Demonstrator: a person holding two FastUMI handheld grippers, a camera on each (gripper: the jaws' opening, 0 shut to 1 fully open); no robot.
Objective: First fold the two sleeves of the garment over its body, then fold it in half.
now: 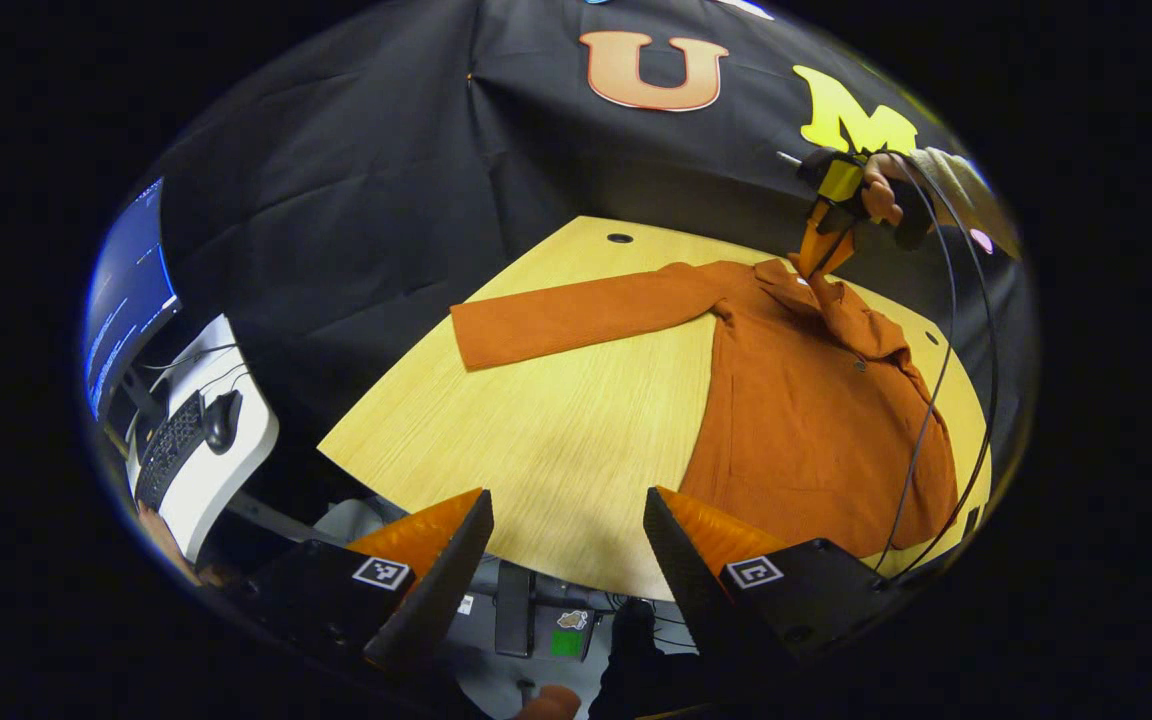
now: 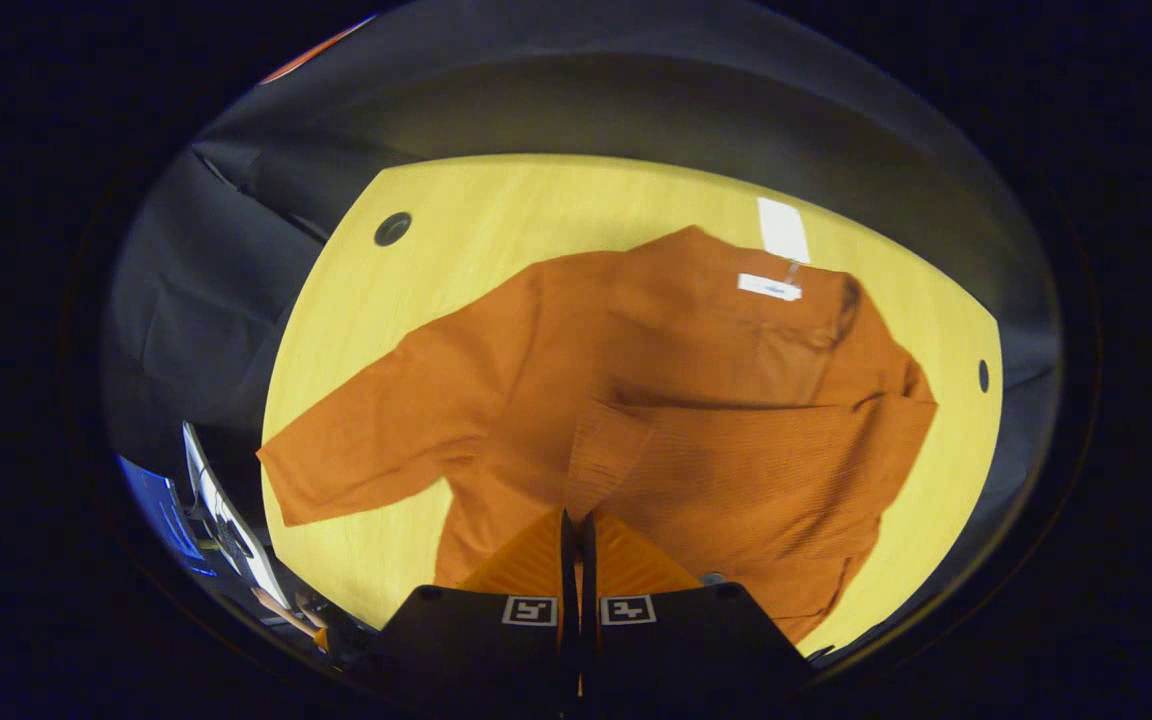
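Left tool (image 1: pixel 566 540) spread wide, right tool (image 2: pixel 576 535) pinching ribbed rust sleeve (image 2: pixel 736 460), wood-grain table (image 1: pixel 556 430).

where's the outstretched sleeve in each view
Left gripper view: the outstretched sleeve lies flat across the table's middle, left of the garment's body.
Right gripper view: the same sleeve points to the lower left.
Shared landmark: the round hole in the table beyond the sleeve.

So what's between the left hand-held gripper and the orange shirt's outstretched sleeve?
Only bare wooden tabletop, per the left gripper view: the left hand-held gripper hangs open at the near edge, apart from the sleeve.
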